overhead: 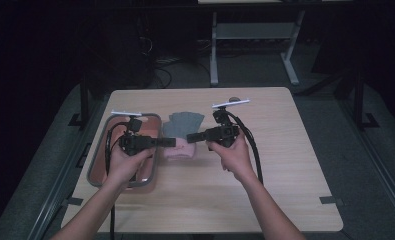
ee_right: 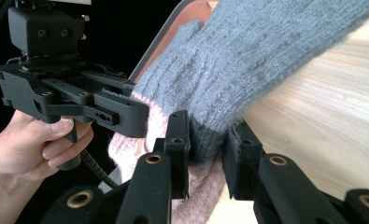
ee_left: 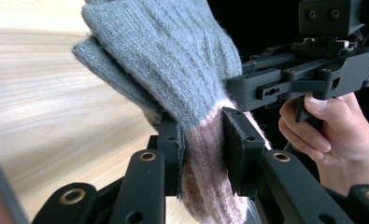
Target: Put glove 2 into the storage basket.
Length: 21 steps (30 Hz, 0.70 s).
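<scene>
High view: tray [overhead: 96, 165] (orange inside) beside glove [overhead: 181, 131].

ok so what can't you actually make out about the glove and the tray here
- Glove in the high view: too small and dim, with both claws across its pink cuff, to tell whether it hangs clear of the table.
- Glove's fingertips: cut off by the top edge in the left gripper view.
- Tray: the left hand and left claw cover its inside, so its contents are hidden.
- Right claw: grips the cuff edge.
</scene>
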Tool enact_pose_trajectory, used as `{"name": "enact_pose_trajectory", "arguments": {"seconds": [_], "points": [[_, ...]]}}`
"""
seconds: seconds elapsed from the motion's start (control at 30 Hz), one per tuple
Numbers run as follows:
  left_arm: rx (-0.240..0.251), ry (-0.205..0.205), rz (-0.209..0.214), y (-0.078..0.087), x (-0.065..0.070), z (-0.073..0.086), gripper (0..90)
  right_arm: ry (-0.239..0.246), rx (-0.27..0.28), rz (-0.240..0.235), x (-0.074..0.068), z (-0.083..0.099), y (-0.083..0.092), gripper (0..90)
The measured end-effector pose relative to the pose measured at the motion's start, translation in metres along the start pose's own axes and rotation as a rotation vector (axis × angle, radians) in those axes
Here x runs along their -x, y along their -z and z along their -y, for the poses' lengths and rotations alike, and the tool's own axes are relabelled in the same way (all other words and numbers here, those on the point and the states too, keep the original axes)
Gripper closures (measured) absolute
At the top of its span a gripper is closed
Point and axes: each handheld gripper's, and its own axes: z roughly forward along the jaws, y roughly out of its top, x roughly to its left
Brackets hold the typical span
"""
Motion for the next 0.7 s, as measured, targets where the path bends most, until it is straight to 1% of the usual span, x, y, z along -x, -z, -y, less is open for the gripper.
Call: {"name": "enact_pose_trajectory", "arguments": {"seconds": [0.3, 0.5, 0.7], "points": [[0.009, 0.004, -0.015, 0.017, -0.006, -0.001, 70.4, 0.016, -0.012, -0.014, -0.008, -0.008, -0.014, 73.3], [0.016, 0.010, -0.027, 0.029, -0.012, 0.000, 70.4, 0.015, -0.015, -0.027, -0.014, -0.013, -0.026, 73.2], [0.023, 0.014, -0.037, 0.041, -0.018, 0.001, 70.4, 0.028, -0.029, -0.035, -0.021, -0.018, -0.038, 73.1]]}}
